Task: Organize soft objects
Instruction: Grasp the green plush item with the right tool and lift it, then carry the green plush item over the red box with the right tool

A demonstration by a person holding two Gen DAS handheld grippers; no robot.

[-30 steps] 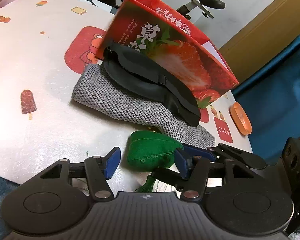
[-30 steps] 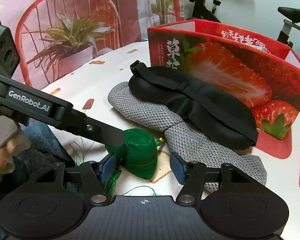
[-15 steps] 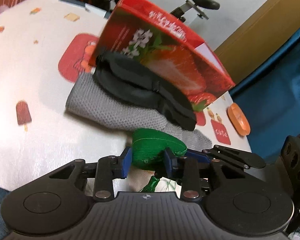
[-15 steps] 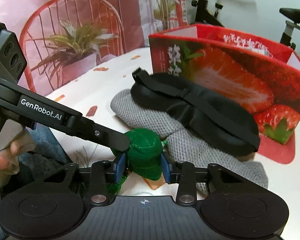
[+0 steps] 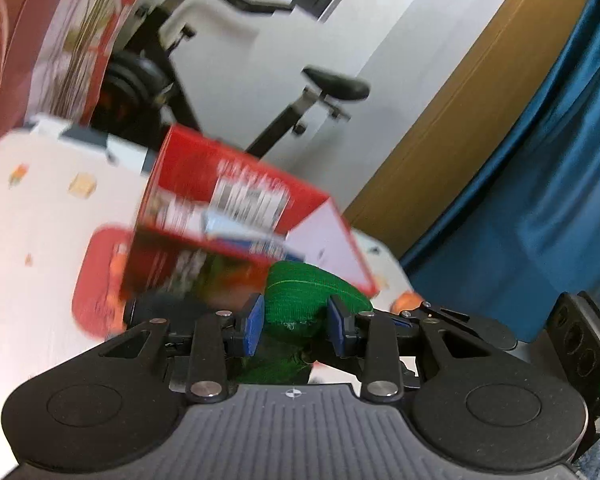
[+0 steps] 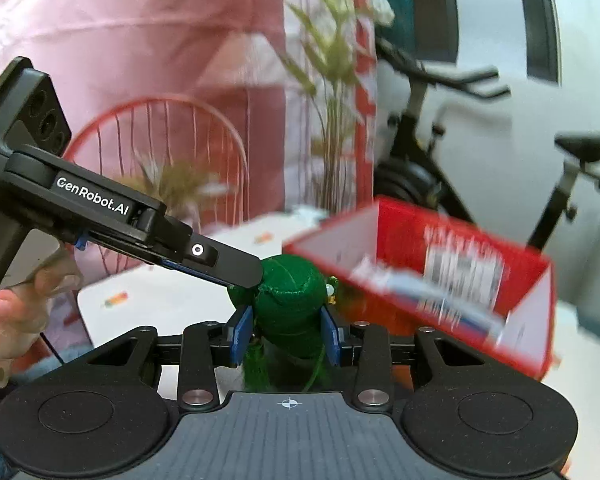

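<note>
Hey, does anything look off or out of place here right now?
One thing: both grippers are clamped on the same green plush toy. The right gripper holds it between its jaws while the left gripper pinches it from the side. The toy is in front of the open red strawberry box. Both views are motion-blurred; nothing looks spilled or damaged.

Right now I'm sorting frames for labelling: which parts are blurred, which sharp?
Left wrist view: red strawberry-print cardboard box smeared, green stuffed fabric pouch and left gripper sharp. Right wrist view: box print smeared, right gripper crisp.
</note>
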